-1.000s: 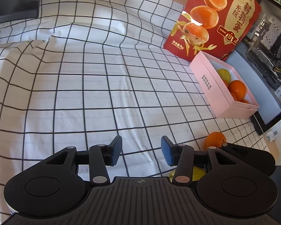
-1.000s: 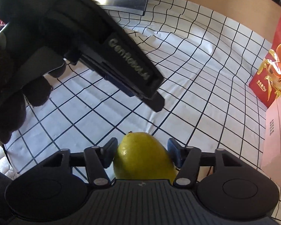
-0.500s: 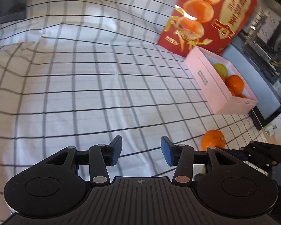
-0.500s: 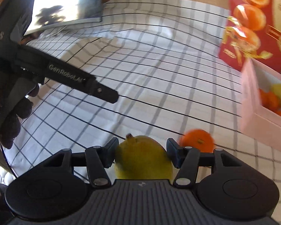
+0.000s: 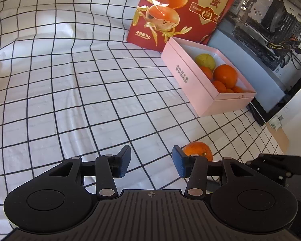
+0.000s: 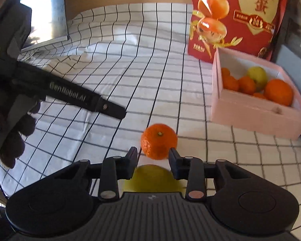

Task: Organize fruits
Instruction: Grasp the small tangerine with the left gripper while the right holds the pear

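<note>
My right gripper [image 6: 153, 160] has its jaws closing on a yellow-green pear [image 6: 152, 177]. The pear sits far back between the fingers, with only its top showing. Just beyond the fingertips a loose orange [image 6: 159, 143] lies on the checked cloth. The pink box [image 6: 250, 110] at the right holds several oranges and a yellow-green fruit. My left gripper [image 5: 151, 161] hangs open and empty over the cloth, with the same orange [image 5: 198, 150] just past its right finger. The pink box [image 5: 190, 80] lies ahead and to its right.
A tall red snack bag [image 5: 182, 10] stands behind the box. An open computer case [image 5: 271, 26] lines the right edge. In the right wrist view a finger of the left gripper [image 6: 86, 98] reaches in from the left, held by a gloved hand [image 6: 12, 140].
Both views have swung right toward the pink box. The right jaws have narrowed and the pear has slid back between them. The loose orange now shows ahead of the right fingertips.
</note>
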A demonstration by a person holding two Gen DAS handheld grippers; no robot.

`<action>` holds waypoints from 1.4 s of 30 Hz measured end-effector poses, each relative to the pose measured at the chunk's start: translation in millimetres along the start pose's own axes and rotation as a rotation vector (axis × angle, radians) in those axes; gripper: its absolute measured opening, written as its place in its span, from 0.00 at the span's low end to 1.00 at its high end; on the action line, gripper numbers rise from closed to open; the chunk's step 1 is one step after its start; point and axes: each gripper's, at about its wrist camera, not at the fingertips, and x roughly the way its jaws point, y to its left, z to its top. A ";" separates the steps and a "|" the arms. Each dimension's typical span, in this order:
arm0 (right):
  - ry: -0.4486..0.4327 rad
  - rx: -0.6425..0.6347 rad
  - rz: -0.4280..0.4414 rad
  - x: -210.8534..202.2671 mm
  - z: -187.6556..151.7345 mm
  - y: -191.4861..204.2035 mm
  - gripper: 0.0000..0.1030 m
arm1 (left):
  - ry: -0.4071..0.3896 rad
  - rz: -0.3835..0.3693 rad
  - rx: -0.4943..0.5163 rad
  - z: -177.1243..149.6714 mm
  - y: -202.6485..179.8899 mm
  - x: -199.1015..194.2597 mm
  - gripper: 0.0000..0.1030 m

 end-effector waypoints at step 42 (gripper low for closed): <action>-0.042 0.060 0.131 -47.9 9.8 -65.0 0.70 | -0.020 -0.081 0.052 2.0 -10.5 -16.8 0.49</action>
